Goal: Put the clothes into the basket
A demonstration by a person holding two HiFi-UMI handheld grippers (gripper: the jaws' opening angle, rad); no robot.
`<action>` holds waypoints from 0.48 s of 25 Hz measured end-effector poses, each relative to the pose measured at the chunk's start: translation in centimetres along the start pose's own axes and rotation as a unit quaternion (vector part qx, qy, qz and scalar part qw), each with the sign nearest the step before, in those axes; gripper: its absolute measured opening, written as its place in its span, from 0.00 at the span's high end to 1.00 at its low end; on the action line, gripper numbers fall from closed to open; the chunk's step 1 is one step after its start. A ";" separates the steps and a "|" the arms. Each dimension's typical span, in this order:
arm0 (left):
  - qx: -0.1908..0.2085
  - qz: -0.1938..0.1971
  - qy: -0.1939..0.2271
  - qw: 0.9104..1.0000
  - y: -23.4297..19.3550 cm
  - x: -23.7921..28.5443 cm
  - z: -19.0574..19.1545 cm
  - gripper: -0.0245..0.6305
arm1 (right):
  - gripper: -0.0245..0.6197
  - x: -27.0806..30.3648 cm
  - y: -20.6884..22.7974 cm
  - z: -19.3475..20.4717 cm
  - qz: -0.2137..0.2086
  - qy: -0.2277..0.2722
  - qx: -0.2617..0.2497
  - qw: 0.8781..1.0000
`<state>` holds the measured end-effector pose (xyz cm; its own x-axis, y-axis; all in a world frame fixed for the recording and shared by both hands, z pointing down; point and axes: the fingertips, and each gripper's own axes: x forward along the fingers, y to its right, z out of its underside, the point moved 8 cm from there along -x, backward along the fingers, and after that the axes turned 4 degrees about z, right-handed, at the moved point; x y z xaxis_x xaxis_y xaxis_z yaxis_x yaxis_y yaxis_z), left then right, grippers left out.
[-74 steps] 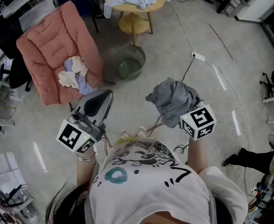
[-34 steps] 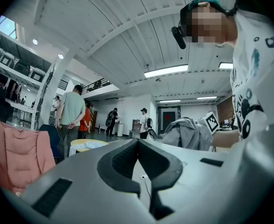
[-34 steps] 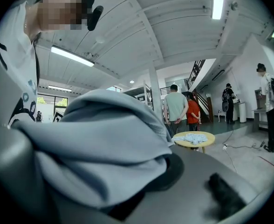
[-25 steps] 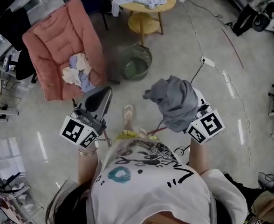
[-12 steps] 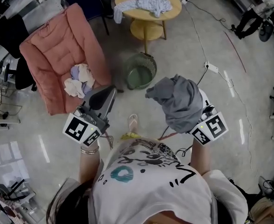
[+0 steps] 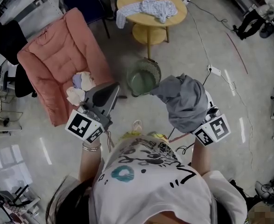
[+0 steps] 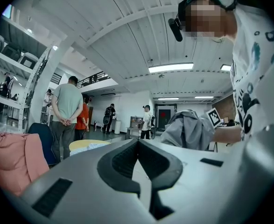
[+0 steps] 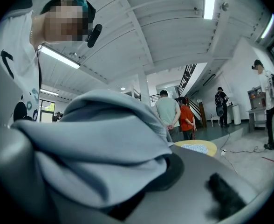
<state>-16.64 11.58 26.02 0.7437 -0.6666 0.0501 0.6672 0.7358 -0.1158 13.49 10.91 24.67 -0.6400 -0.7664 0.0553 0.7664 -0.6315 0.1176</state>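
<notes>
While the right gripper (image 8: pixel 169 171) clamps grey clothes (image 6: pixel 183 101), the basket (image 6: pixel 141 82) shows its bottom.

No readable text, label, brand, number or sign anywhere.

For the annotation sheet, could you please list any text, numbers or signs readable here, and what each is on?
No readable words or numbers in any view.
Left marker cube and right marker cube: black-and-white square code patterns, not lettering.
White shirt: drawn print, no legible letters.
Red patch on the far door: too small to read.
</notes>
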 end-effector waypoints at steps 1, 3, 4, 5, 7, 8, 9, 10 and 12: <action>-0.002 0.000 -0.001 1.000 -0.5 0.1 0.0 0.95 | 0.85 0.4 0.1 0.0 0.001 -0.001 0.002 1.000; -0.005 -0.002 -0.003 1.000 -1.1 0.2 0.2 0.95 | 0.85 1.0 0.4 0.1 0.003 -0.003 0.006 1.000; -0.007 -0.004 -0.004 1.000 -1.4 0.4 0.4 0.95 | 0.85 1.3 0.7 0.2 0.004 -0.003 0.008 1.000; -0.008 -0.005 -0.006 1.000 -1.7 0.6 0.5 0.95 | 0.85 1.6 1.1 0.2 0.005 -0.002 0.010 1.000; -0.011 -0.009 -0.008 1.000 -2.3 1.2 0.7 0.95 | 0.85 2.3 1.9 0.2 0.004 -0.001 0.012 1.000; -0.012 -0.011 -0.009 1.000 -2.5 1.5 0.8 0.95 | 0.85 2.7 2.2 0.2 0.002 -0.002 0.012 1.000; -0.012 -0.013 -0.008 1.000 -2.6 1.8 0.9 0.95 | 0.85 3.1 2.6 0.3 -0.002 -0.003 0.012 1.000; -0.011 -0.015 -0.007 1.000 -2.7 2.1 1.0 0.95 | 0.85 3.4 3.0 0.3 -0.006 -0.004 0.011 1.000; -0.011 -0.022 -0.005 1.000 -3.1 2.8 1.1 0.95 | 0.85 4.4 4.1 0.3 -0.015 -0.004 0.009 1.000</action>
<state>-16.56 7.59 27.58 0.7138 -0.6972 0.0659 0.6987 0.7027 -0.1340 13.82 5.03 25.69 -0.6627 -0.7464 0.0599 0.7462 -0.6516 0.1365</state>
